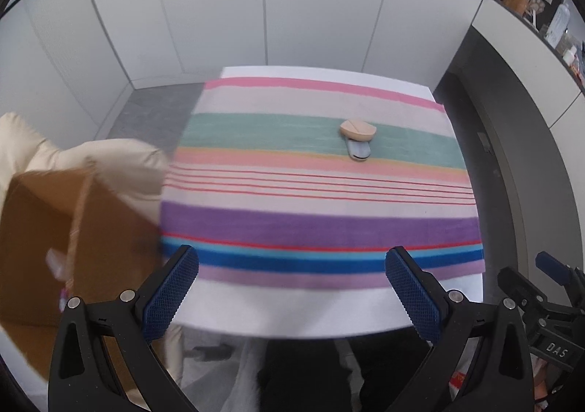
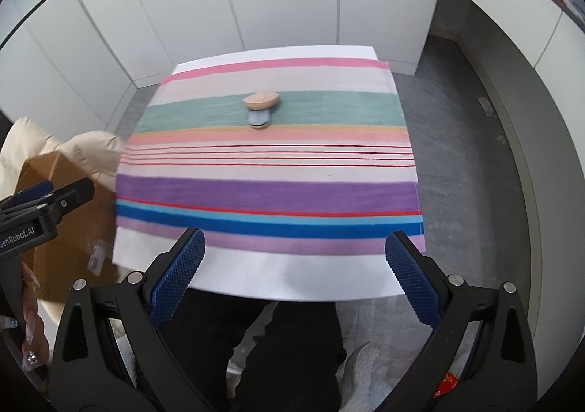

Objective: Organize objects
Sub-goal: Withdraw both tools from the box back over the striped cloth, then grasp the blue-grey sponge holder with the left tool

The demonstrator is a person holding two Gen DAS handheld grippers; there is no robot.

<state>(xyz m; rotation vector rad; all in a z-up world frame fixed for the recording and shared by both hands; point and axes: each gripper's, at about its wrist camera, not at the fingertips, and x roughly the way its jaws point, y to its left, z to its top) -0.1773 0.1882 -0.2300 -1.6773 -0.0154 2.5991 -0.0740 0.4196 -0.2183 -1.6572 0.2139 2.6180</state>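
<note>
Blue-padded fingers (image 1: 172, 287) of my left gripper (image 1: 292, 287) and right gripper (image 2: 294, 269) stand spread wide and empty, both hovering off the near edge of the table (image 2: 278, 276). I judge the task not yet begun: approach phase. Its apparent object, a small beige lobed piece (image 2: 262, 100) resting against a grey-blue part, lies on the green band of the striped cloth (image 2: 267, 192), well apart from both grippers. Next I must reach forward and centre one gripper's fingers over it. A cardboard box (image 1: 73, 229) at left may be the receptacle.
</note>
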